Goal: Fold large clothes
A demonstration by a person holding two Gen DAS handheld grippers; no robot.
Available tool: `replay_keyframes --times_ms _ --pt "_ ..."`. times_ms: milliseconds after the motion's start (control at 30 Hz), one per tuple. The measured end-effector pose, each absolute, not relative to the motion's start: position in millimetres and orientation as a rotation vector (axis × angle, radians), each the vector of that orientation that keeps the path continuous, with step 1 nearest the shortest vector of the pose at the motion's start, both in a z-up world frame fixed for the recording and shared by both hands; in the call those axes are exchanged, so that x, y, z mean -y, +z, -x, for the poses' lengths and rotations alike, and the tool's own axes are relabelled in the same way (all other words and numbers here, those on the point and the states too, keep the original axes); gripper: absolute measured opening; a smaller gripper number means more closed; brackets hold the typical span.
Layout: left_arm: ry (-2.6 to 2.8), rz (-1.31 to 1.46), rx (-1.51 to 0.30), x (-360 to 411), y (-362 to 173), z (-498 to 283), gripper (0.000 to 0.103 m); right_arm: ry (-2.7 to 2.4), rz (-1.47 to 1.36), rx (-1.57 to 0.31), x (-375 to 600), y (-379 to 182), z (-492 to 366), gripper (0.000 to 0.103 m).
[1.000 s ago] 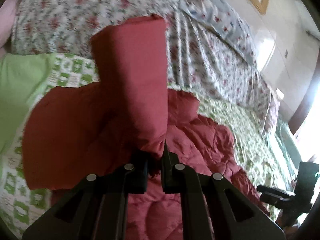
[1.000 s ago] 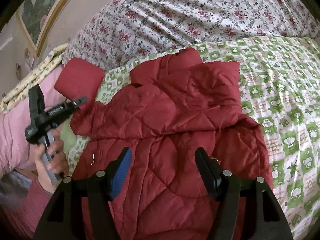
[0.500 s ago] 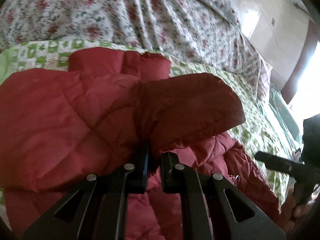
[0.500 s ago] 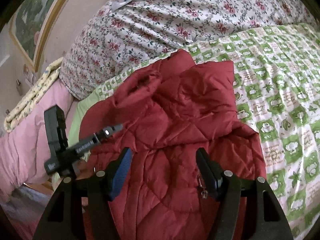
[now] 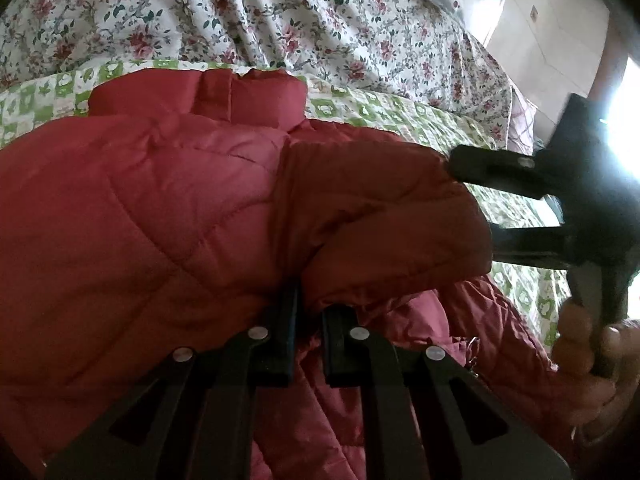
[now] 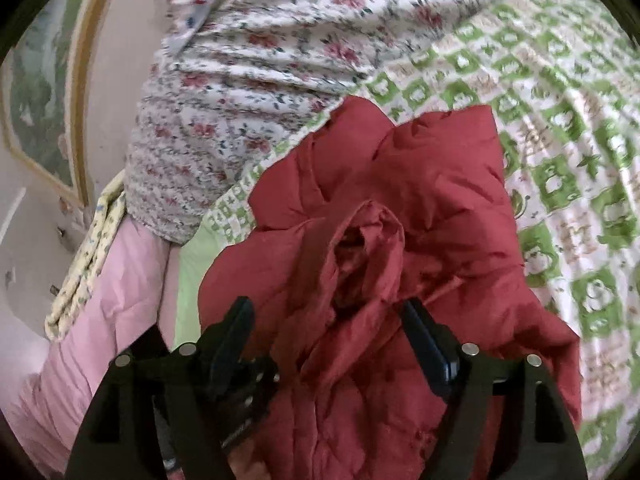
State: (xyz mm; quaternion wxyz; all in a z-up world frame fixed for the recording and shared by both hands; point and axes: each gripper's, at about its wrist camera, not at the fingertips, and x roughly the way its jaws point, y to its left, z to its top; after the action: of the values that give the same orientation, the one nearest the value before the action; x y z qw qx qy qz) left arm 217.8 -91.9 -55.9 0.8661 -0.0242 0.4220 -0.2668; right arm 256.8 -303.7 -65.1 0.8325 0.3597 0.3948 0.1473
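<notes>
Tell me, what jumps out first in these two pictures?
A puffy red quilted jacket fills the middle of both views, lying on a green-and-white patterned bedspread. The left gripper is pinched shut on a folded sleeve, while the right gripper hangs open over the jacket. Behind rises a rose-print quilt.
</notes>
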Motion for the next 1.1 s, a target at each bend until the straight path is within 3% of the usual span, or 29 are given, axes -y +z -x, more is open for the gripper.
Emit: replay_keyframes --times_ms 67,133,167,200,633,933,1000,1100 --pt "-0.562 0.057 -0.893 91.2 -57.6 -218.5 0.007 0.311 -0.761 -0.855 301.5 -71.3 -265.6 0.07" --pt "-0.561 0.069 -0.903 89.2 -57.7 -219.8 0.007 0.298 -0.742 -0.881 298.6 -76.4 -271.6 0.039" --pt "-0.558 0.076 -0.912 86.9 -57.2 -219.4 0.009 0.29 -0.736 -0.889 296.6 -78.2 -273.7 0.018" --pt "-0.559 0.077 -0.912 85.4 -55.9 -218.2 0.011 0.289 -0.734 -0.887 296.4 -78.6 -274.4 0.016" --pt "-0.343 0.122 -0.837 -8.1 3.4 -232.0 0.014 0.214 -0.554 -0.824 299.7 -55.5 -267.3 0.009" --pt "-0.353 0.198 -0.996 -42.1 -54.7 -280.8 0.014 0.124 -0.468 -0.872 298.7 -78.3 -270.6 0.008" --pt "-0.359 0.224 -1.006 -44.5 -61.4 -282.3 0.014 0.077 -0.424 -0.883 294.0 -74.3 -269.1 0.02" --pt "-0.356 0.234 -1.01 -44.3 -64.5 -280.1 0.014 0.023 -0.335 -0.775 280.4 -41.4 -250.5 0.021"
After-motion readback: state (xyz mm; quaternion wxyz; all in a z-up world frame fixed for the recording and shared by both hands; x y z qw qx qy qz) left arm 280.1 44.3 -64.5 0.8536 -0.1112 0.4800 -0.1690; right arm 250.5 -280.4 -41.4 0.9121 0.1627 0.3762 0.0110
